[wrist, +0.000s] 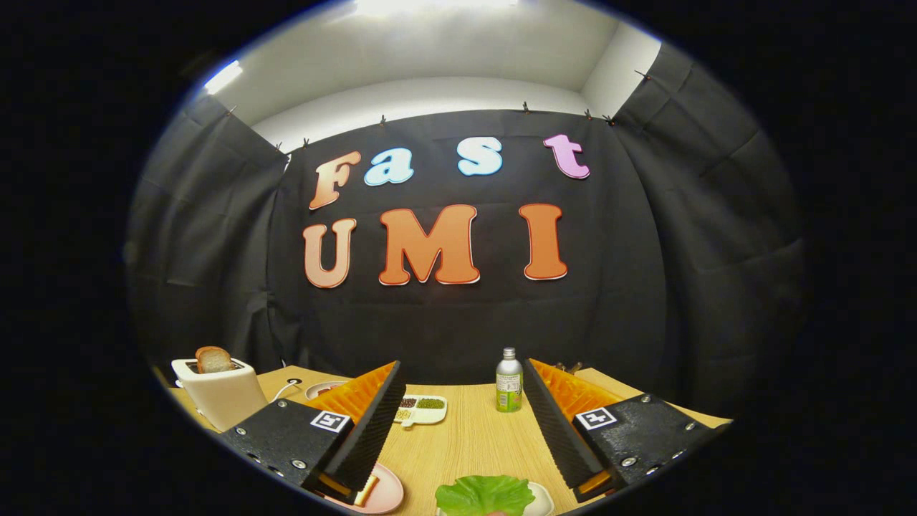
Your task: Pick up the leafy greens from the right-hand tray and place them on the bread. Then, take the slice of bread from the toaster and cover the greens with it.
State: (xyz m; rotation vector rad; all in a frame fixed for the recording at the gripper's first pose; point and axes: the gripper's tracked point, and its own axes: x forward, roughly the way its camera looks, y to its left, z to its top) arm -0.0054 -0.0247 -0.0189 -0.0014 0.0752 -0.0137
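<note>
One ruffled green lettuce leaf (485, 494) is seen on a small white tray (539, 499), just ahead of the tongs (466, 459), which are spread wide and empty, seemingly for straddling it. One browned bread slice (213, 359) stands in the cream toaster (221, 393); another (367, 490) waits on a pink plate (383, 498) on the wooden desk (469, 437).

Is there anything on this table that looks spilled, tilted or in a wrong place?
Nothing stands out. The bread slice sits in the toaster, the bottle stands upright, and the leafy greens lie on their tray. The tongs are open, above the wooden table.
</note>
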